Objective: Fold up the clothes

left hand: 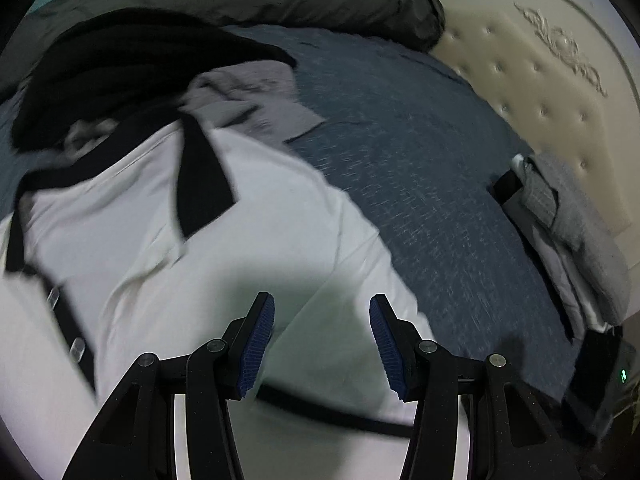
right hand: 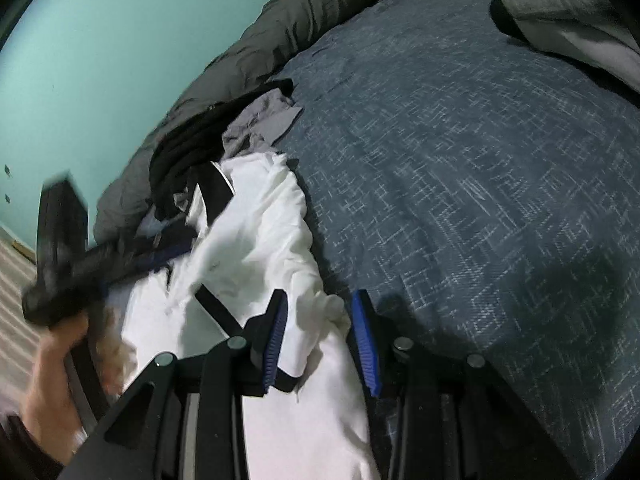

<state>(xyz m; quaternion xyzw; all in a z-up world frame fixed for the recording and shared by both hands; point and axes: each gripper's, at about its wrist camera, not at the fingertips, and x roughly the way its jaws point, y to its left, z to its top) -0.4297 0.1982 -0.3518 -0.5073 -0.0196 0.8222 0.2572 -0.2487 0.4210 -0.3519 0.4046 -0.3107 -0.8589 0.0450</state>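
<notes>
Here, the white shirt [right hand: 256, 248] lies lengthwise ahead of the right gripper [right hand: 320, 340], its bunched edge between unclenched jaws, while the left gripper [left hand: 322, 344] hovers released above.

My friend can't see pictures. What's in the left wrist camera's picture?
Open tongs hover over a white shirt with black trim spread on a blue bed cover. Dark and grey clothes lie piled behind it.
</notes>
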